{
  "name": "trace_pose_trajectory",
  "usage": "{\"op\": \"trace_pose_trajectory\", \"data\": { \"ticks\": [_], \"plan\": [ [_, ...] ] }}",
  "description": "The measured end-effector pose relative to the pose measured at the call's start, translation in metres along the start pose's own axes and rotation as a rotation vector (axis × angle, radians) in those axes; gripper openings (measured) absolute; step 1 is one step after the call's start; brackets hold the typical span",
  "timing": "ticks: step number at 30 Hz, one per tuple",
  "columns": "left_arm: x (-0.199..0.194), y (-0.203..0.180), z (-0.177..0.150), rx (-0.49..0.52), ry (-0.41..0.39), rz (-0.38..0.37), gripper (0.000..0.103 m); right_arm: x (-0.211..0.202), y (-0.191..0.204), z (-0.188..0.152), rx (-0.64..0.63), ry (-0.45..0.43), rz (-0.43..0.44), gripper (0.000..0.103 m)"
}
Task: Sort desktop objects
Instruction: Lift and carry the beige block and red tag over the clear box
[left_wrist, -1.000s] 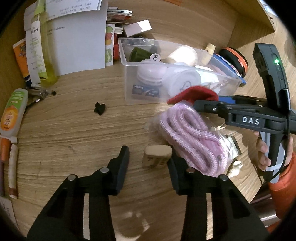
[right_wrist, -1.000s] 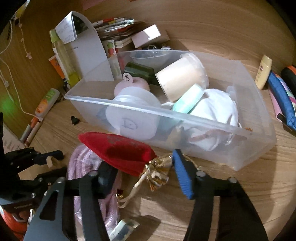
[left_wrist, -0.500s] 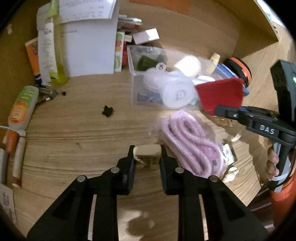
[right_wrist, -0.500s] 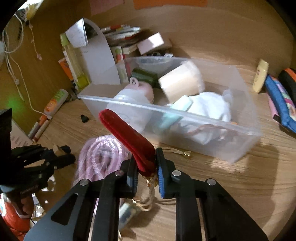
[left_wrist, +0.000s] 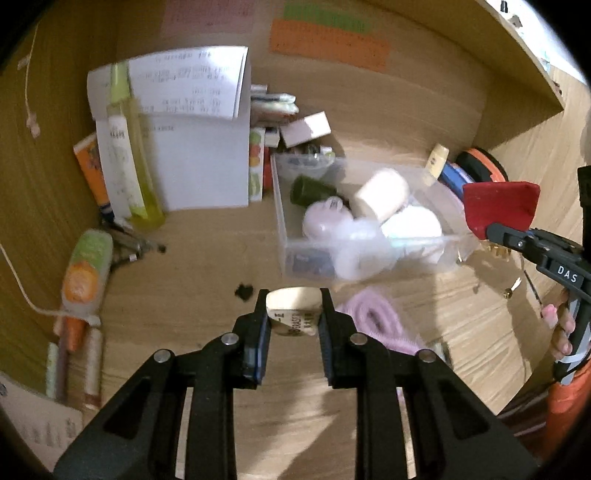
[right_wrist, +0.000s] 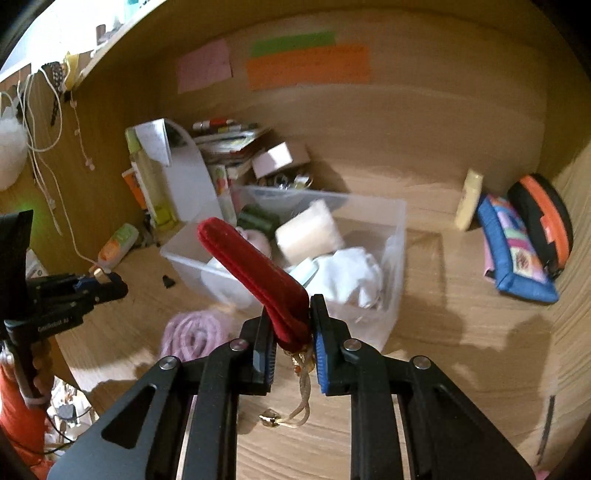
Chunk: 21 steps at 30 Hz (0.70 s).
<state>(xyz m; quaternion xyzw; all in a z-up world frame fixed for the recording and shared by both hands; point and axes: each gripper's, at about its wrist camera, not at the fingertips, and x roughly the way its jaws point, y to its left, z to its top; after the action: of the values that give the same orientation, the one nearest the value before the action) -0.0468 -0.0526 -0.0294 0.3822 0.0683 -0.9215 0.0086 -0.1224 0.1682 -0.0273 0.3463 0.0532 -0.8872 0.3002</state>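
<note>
My left gripper (left_wrist: 293, 312) is shut on a cream eraser (left_wrist: 293, 309) and holds it above the wooden desk, short of the clear plastic bin (left_wrist: 373, 236). My right gripper (right_wrist: 290, 323) is shut on a red velvet pouch (right_wrist: 255, 269) with a gold drawstring hanging below; it is held up in front of the bin (right_wrist: 395, 273). The pouch also shows at the right of the left wrist view (left_wrist: 498, 206). The bin holds a pink case, a cream roll, a green bottle and white items.
A pink coiled cord (left_wrist: 376, 321) lies on the desk before the bin. A small black clip (left_wrist: 243, 291), tubes (left_wrist: 86, 269) and a yellow bottle (left_wrist: 127, 147) are at left. A blue pencil case (right_wrist: 513, 254) and orange-black pouch (right_wrist: 543, 225) lie at right.
Both grippers closed, the left on the eraser and the right on the red pouch, then lifted them off the desk. Both views pulled back and up.
</note>
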Motion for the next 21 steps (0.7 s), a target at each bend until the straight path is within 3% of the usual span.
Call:
{"op": "trace_pose_trajectory", "data": {
  "ticks": [9,21],
  "plan": [
    [-0.023,-0.022,0.039,0.042,-0.106,-0.002,0.023,-0.017,-0.02,0.029,0.022,-0.077,0.018,0.015],
    [0.004,-0.046,0.091,0.081,-0.128,-0.033,0.023,-0.009,-0.032,0.061,-0.002,-0.122,0.017,0.015]
  ]
}}
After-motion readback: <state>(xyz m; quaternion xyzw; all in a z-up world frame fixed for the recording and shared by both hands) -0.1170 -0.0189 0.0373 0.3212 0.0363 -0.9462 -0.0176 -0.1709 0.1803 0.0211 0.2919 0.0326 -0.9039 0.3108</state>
